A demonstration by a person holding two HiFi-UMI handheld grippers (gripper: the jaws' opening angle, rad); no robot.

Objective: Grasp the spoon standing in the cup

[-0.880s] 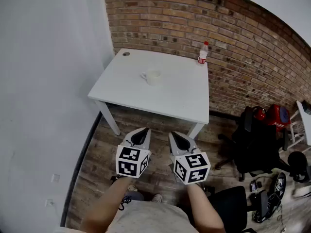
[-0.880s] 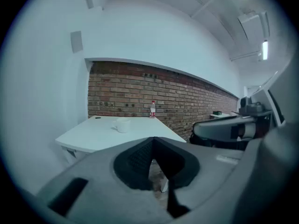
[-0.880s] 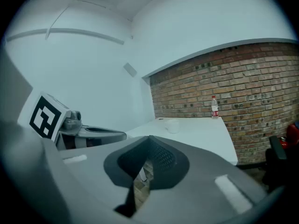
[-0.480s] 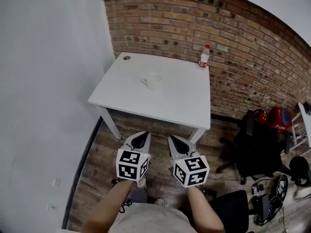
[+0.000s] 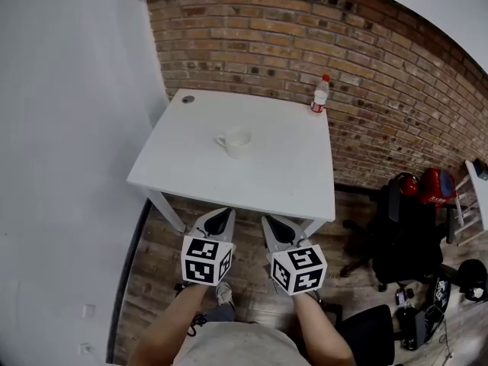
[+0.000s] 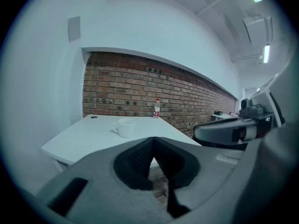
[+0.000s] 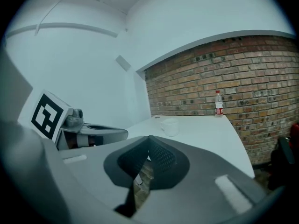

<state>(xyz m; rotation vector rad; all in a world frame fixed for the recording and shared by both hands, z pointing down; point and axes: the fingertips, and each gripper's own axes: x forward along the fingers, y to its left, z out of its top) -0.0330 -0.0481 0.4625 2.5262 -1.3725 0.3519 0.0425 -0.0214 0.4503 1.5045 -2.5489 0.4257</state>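
Red brick wall (image 5: 305, 36) backs the white square table (image 5: 282, 170), its white ceramic cup (image 5: 238, 141) at twelve o'clock, well beyond the left hand-held gripper (image 5: 220, 216) and right hand-held gripper (image 5: 274, 223), both clenched empty pending approach.

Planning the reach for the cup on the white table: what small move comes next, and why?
Probably bring the right gripper forward over the table toward the cup: both it and the left gripper hang short of the near edge, jaws together, the cup mid-table. No spoon shows from here.

The table (image 5: 267, 170) and cup (image 5: 237, 141) look smooth, the wall (image 5: 252, 52) rough brick, the floor (image 5: 160, 254) wood.
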